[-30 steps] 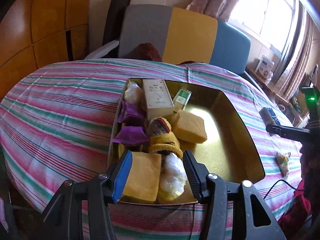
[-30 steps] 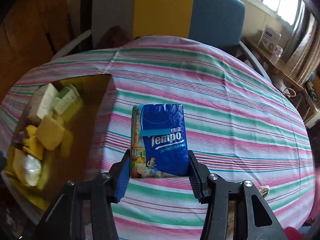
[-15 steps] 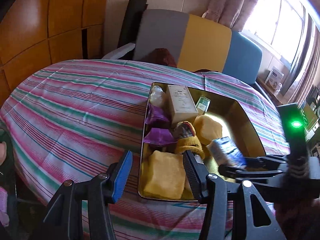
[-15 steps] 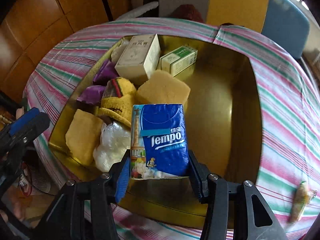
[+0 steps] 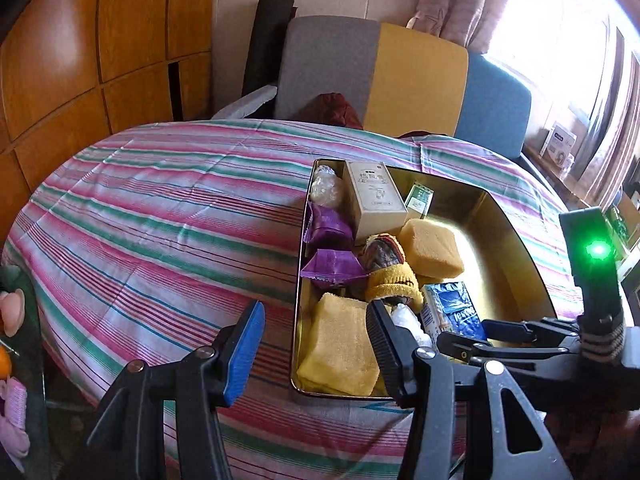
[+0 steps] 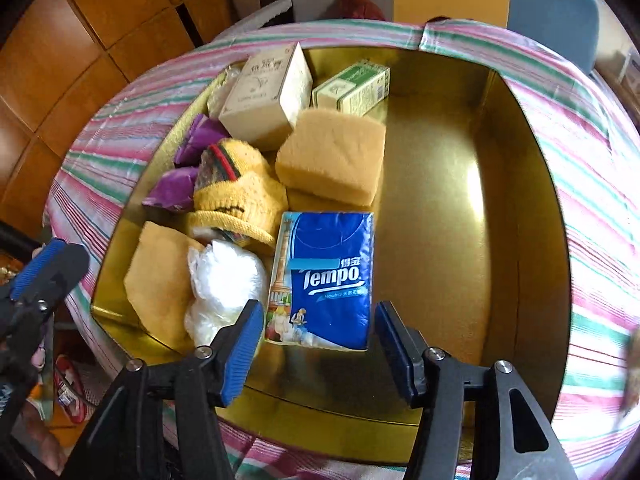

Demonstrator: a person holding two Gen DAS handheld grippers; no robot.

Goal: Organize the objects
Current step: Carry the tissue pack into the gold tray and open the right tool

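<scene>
Right gripper [image 6: 316, 344] is hanging over the near edge of the gold tin [image 6: 516, 208], jaws opening, the blue Tempo tissue pack [image 6: 326, 280] sitting between the pads with a sliver of gap showing on both sides, so the pads are not pressing it. Pack is lying flat on the tin floor, near the front wall, about mid-width. Left gripper [image 5: 316, 344] is hovering at the tin's near left corner, jaws standing apart with nothing between them, one pad over the striped tablecloth [image 5: 160, 220], the other over the tin. Just left of the pack a white plastic bag [image 6: 224, 280] is touching a folded yellow cloth [image 6: 160, 276]. Behind those a yellow knitted sock [image 6: 240, 196] is lying against two purple wrappers [image 6: 176, 188]. Beyond the pack a yellow sponge [image 6: 332, 160] is resting, edge near the pack's far end. Farther back a beige carton [image 6: 264, 96] and a green-white box [image 6: 354, 88] are lying by the far wall. Right half of the tin floor is showing bare. Past the table a grey, yellow and blue chair back [image 5: 400, 76] is standing.
</scene>
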